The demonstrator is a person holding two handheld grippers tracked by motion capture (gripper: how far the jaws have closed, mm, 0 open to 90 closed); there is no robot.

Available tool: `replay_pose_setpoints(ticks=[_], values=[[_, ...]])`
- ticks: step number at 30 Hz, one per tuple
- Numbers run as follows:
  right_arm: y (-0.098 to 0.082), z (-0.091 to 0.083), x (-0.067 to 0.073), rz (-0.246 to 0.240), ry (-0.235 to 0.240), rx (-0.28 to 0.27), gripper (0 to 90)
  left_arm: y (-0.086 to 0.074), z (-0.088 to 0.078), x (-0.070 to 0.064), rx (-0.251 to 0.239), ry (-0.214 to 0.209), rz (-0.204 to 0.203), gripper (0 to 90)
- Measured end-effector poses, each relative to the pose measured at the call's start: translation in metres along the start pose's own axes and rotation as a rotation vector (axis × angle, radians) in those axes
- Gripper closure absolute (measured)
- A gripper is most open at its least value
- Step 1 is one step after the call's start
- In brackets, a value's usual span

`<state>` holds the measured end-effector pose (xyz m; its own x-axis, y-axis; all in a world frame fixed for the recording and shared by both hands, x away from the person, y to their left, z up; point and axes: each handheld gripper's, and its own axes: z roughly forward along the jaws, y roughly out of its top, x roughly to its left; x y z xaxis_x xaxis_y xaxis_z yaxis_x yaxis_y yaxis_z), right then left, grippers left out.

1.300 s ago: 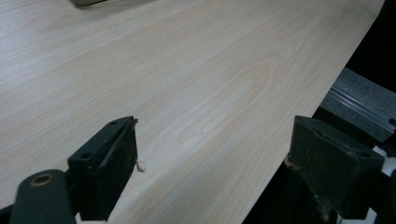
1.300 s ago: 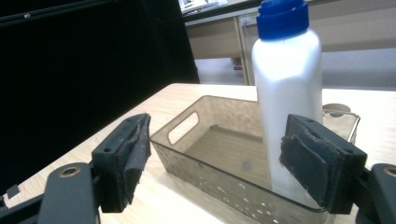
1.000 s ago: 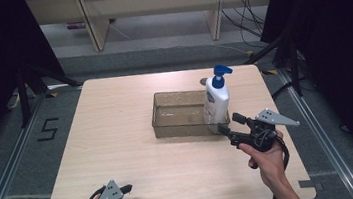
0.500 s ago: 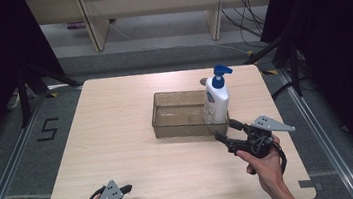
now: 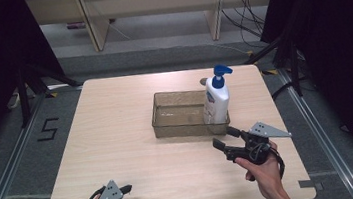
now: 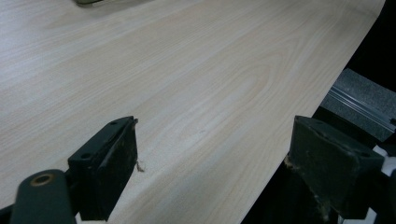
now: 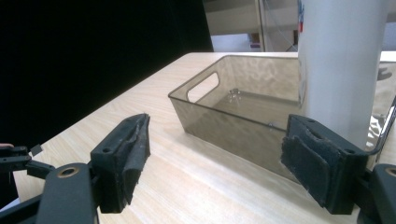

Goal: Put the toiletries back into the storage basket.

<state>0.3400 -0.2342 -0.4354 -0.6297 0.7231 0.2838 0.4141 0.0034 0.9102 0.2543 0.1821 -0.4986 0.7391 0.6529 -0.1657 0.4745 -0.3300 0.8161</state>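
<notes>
A clear brownish plastic bin [image 5: 179,115] [image 7: 224,109] stands on the wooden table [image 5: 118,136], right of its middle. A white pump bottle [image 5: 216,100] [image 7: 343,60] with a blue pump head stands upright in the bin's right end. My right gripper [image 5: 225,138] [image 7: 215,158] is held just in front of the bin's near right corner. It points at the bin, open, with nothing between its pads. My left gripper [image 5: 136,198] [image 6: 210,154] rests at the table's near left edge, open and empty, and it also shows far off as the left gripper [image 7: 14,161].
A small dark thing [image 5: 204,81] lies on the table behind the bottle. Bare wood [image 6: 187,70] spreads left of the bin and across the near half. Grey floor with metal rails [image 5: 318,128] surrounds the table, and shelving legs [image 5: 90,19] stand beyond it.
My right gripper has drawn back a little from the bin toward the table's near edge, still open. The left gripper, bin and bottle have not moved.
</notes>
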Motion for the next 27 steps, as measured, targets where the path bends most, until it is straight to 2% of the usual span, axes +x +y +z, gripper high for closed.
replay_pose_setpoints(ticks=[1,2,3,4,5,6,8,9,10,11,14,15,16,18,20,21,25,27], values=[[-0.001,0.0,0.001,0.017,0.009,-0.004,23.5,0.0,0.0,0.0,-0.005,-0.001,-0.005,15.1],[-0.002,0.0,0.0,-0.014,0.007,-0.007,23.6,0.0,0.0,0.0,-0.005,0.0,-0.006,15.1],[-0.004,0.0,0.003,0.035,0.027,-0.013,23.5,0.0,0.0,0.0,-0.005,0.0,-0.006,15.1],[-0.005,-0.001,0.001,-0.005,0.019,-0.004,23.6,0.0,0.0,0.0,-0.005,0.0,-0.006,15.1],[-0.005,-0.001,0.001,-0.005,0.016,0.0,23.5,0.0,0.0,0.0,-0.005,-0.001,-0.006,15.1],[-0.007,-0.001,0.004,0.03,0.021,0.013,23.6,0.0,0.0,0.0,-0.004,-0.001,-0.007,15.0],[-0.009,0.0,0.001,-0.006,0.025,-0.011,23.5,0.0,0.0,0.0,-0.004,0.0,-0.007,15.0],[-0.009,-0.001,0.003,0.01,0.017,0.015,23.5,0.0,0.0,0.0,-0.001,0.0,-0.002,15.0],[-0.01,-0.002,0.004,0.014,0.03,0.013,23.5,0.0,0.0,0.0,0.001,0.0,-0.001,15.0],[-0.011,-0.002,0.004,0.011,0.033,-0.001,23.5,0.0,0.0,0.0,0.002,0.0,-0.001,15.1],[-0.014,-0.003,0.003,0.006,0.04,0.006,22.9,0.0,0.0,0.0,0.002,0.0,-0.005,15.1],[-0.015,-0.003,0.003,-0.012,0.021,0.01,22.1,0.0,0.0,0.0,0.0,0.0,-0.006,15.1],[-0.016,-0.003,0.004,0.016,0.024,0.017,21.4,0.0,0.0,0.001,0.009,0.001,0.003,15.1],[-0.018,-0.003,0.004,0.015,0.032,0.004,21.0,0.0,0.0,0.0,-0.001,0.002,-0.009,15.0],[-0.019,-0.004,0.003,-0.007,0.018,0.027,20.5,-0.001,0.001,0.0,-0.007,0.001,-0.008,15.0],[-0.019,-0.005,0.004,-0.012,0.029,0.017,20.2,-0.001,0.001,0.0,-0.007,0.001,-0.008,15.1],[-0.02,-0.007,0.006,-0.027,0.024,0.032,18.3,-0.001,0.0,0.0,-0.003,0.001,-0.007,15.1],[-0.022,-0.008,0.007,-0.009,0.029,0.034,17.3,0.0,0.0,0.0,0.0,0.001,-0.007,15.1]])
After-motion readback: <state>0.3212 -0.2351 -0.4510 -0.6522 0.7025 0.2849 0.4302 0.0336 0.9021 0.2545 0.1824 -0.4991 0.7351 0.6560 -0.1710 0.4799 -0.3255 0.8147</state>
